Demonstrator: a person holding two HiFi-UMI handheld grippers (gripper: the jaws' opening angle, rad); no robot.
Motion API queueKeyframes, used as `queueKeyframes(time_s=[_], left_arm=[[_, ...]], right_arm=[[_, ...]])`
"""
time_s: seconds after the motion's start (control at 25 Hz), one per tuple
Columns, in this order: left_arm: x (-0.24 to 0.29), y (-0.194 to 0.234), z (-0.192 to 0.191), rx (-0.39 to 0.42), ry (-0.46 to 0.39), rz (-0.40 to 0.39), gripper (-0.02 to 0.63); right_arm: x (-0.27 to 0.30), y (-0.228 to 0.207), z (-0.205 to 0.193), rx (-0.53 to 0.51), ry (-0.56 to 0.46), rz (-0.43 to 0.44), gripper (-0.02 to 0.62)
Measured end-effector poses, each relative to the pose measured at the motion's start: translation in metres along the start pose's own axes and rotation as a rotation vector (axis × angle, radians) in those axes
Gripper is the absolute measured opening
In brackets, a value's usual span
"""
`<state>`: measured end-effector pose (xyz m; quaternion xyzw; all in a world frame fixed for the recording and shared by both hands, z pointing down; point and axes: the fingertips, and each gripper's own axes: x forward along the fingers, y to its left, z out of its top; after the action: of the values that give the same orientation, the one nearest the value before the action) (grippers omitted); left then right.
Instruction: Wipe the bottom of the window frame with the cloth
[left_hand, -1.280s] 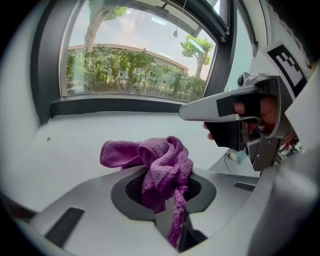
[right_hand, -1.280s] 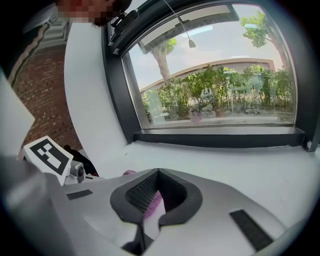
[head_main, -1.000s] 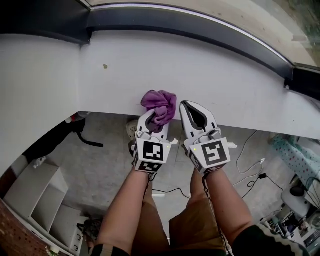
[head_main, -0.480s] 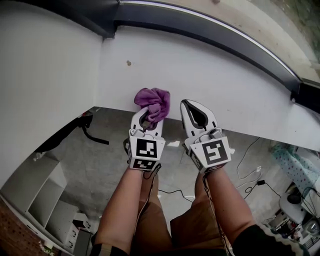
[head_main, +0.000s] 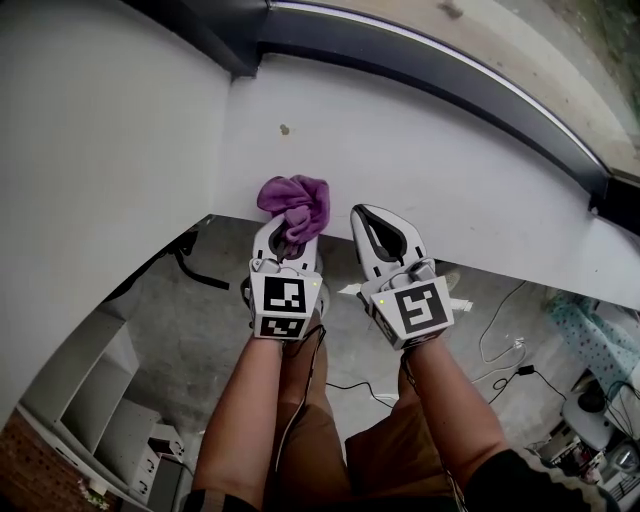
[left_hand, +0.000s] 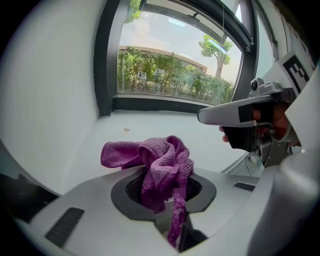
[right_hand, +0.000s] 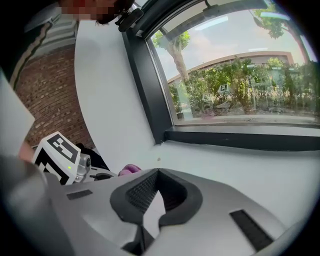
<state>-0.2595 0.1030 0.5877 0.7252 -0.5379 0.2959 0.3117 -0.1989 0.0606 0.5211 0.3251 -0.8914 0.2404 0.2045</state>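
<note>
Left gripper (head_main: 288, 232): jaws clamped on a bunched purple cloth (head_main: 296, 208), most of the wad bulging out past the tips and a thin strip trailing back between the jaws. Right gripper (head_main: 368, 213): jaws closed tip to tip with nothing between them, held just beside the left one. Cloth sits over the near edge of the white sill (head_main: 450, 160), well apart from the dark bottom rail of the window frame (head_main: 430, 62); contact with the sill cannot be determined.
</note>
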Motion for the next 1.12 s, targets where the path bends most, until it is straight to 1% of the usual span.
queueKeyframes(time_s=[0.28,0.44,0.88,1.12], left_arm=[[-0.008,0.033,-0.004,-0.001,0.008,0.04,0.101],[-0.013,0.046,-0.005,-0.001,0.015,0.063,0.101],[-0.027,0.094,-0.01,-0.052,0.017,0.154,0.101],[-0.024,0.098,-0.008,-0.057,0.018,0.158,0.101]], right_arm=[[0.014,0.018,0.003,-0.005,0.002,0.024,0.014],[0.017,0.021,0.004,0.002,0.014,0.02,0.014],[0.034,0.035,0.012,0.012,0.01,0.037,0.014],[0.037,0.037,0.011,0.005,0.02,0.042,0.014]])
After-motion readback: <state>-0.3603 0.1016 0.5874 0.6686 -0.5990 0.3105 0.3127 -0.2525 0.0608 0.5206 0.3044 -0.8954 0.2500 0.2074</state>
